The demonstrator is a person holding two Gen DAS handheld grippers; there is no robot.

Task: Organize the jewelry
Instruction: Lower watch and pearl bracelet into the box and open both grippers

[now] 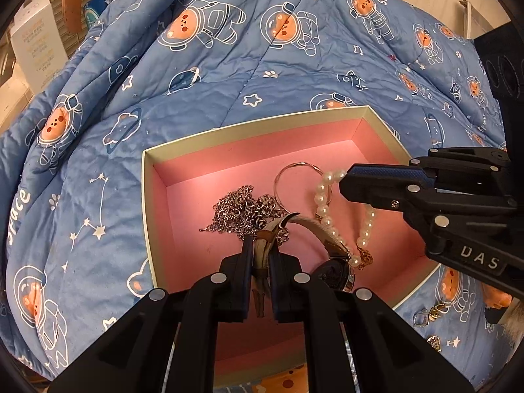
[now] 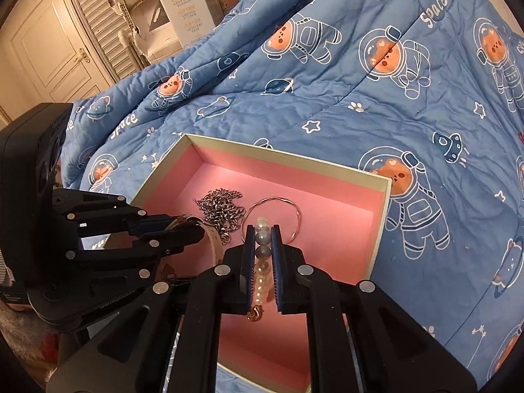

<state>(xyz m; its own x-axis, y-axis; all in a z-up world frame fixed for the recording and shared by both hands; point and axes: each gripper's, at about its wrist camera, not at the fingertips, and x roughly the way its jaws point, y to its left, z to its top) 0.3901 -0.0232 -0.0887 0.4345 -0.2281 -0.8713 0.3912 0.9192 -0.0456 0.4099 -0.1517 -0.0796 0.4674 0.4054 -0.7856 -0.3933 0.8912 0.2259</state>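
Currently a watch strap (image 1: 262, 245) is pinched in the left hand-held gripper (image 1: 261, 255), and a pearl bracelet (image 2: 263, 255) is clamped in the right hand-held gripper (image 2: 263, 252), both low over the pink box (image 1: 229, 131) on the bed quilt (image 1: 229, 65). Snagging is likely: the pearls are draped by the watch, with the chain pile (image 1: 242, 213) and thin bangle (image 1: 294, 170) just beyond, so neighbours could be dragged out.

A blue space-bear quilt (image 2: 376, 104) lies before a cream louvred door (image 2: 88, 16).
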